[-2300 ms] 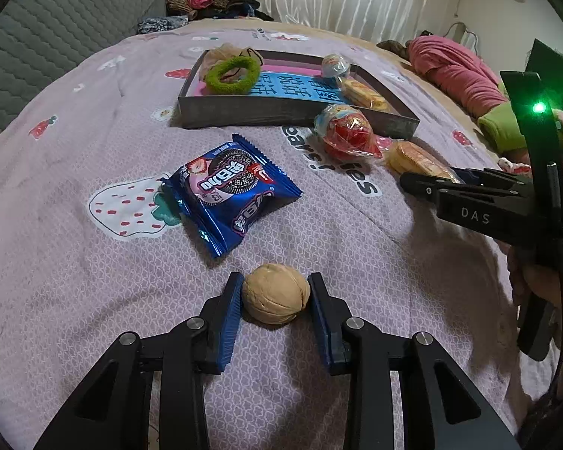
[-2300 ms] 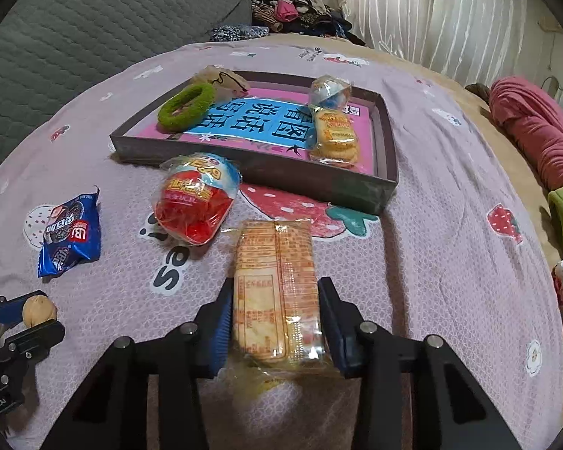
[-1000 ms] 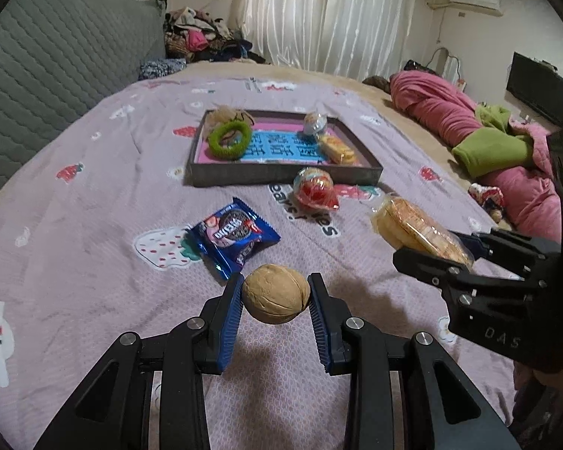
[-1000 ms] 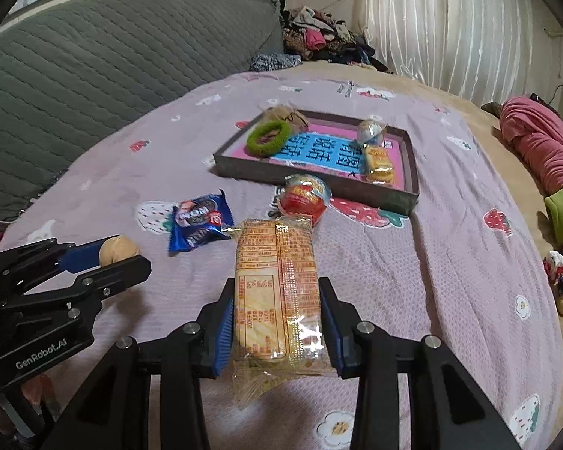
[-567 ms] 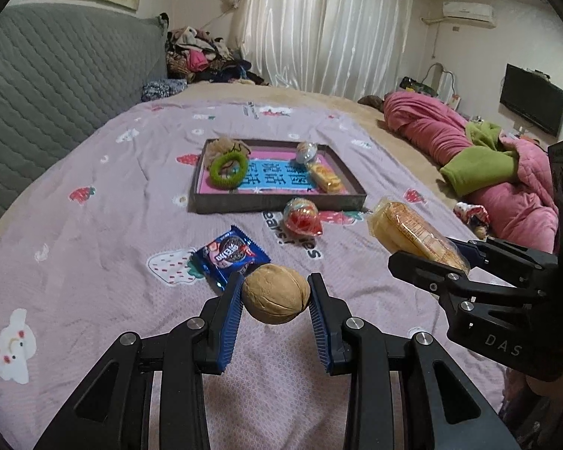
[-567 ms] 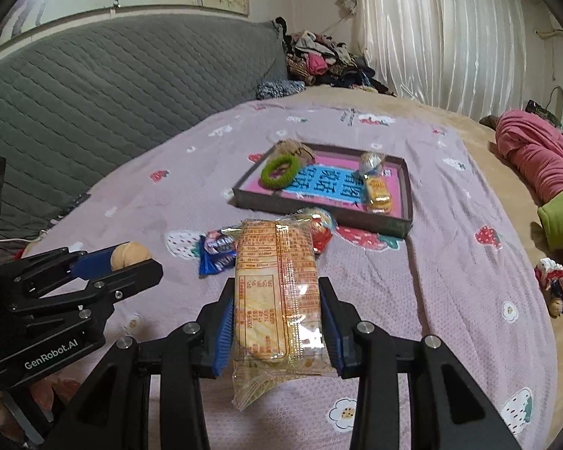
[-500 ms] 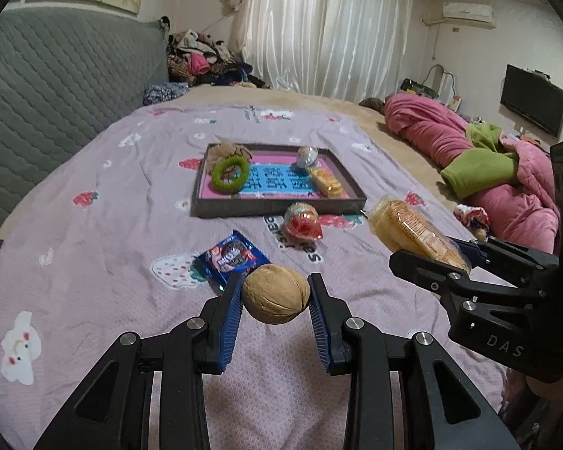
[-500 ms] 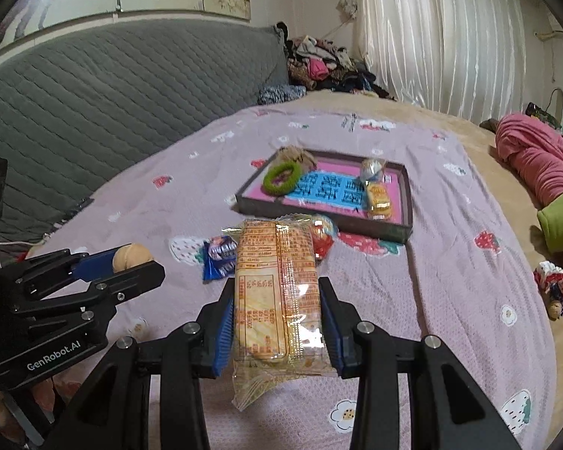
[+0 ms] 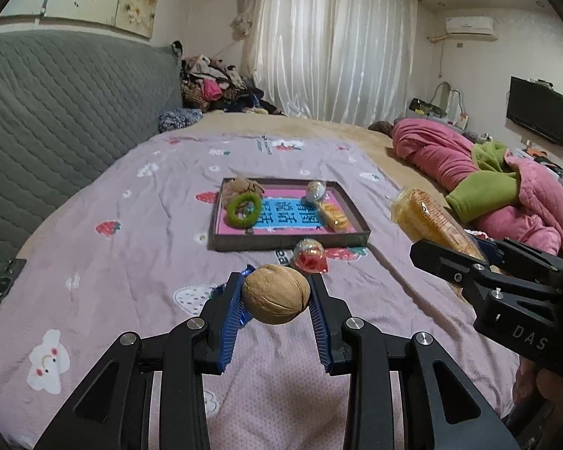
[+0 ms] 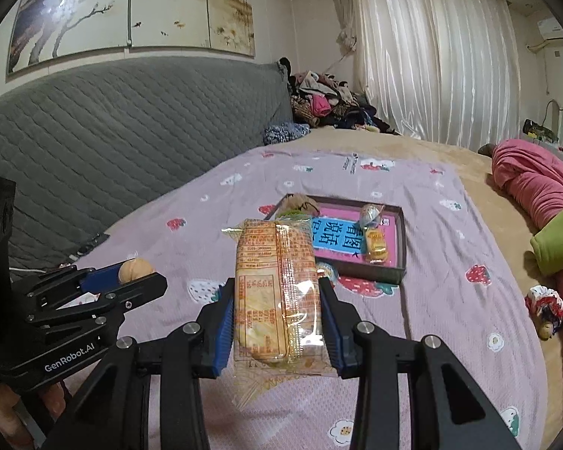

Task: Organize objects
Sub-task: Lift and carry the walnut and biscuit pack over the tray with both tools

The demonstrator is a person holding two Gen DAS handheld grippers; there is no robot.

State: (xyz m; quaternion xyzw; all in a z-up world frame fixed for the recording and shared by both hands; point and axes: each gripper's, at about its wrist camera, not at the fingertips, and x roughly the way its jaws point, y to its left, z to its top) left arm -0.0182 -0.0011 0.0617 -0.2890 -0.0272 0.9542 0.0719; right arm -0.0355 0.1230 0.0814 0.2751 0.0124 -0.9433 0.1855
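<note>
My left gripper [image 9: 274, 294] is shut on a tan walnut [image 9: 276, 294], held in the air above the bedspread. My right gripper [image 10: 276, 300] is shut on a clear-wrapped pack of biscuits [image 10: 276, 292], also lifted. Each gripper shows in the other's view: the biscuit pack [image 9: 428, 221] at the right, the walnut [image 10: 134, 269] at the left. Ahead lies a dark shallow tray [image 9: 289, 242] with a pink and blue card, a green hair ring [image 9: 244, 210], a brown item, a foil ball and a yellow snack pack inside. A red-wrapped snack [image 9: 310, 255] lies just in front of the tray.
A blue biscuit packet [image 9: 221, 289] lies mostly hidden behind my left fingers. The grey quilted headboard [image 9: 56, 120] runs along the left. Pink and green bedding [image 9: 499, 191] is heaped at the right. Clothes are piled at the far end by the curtain.
Both grippers have risen with their loads and tilted up, so the tray and the snacks on the bed look smaller and farther. The grips have not changed.
</note>
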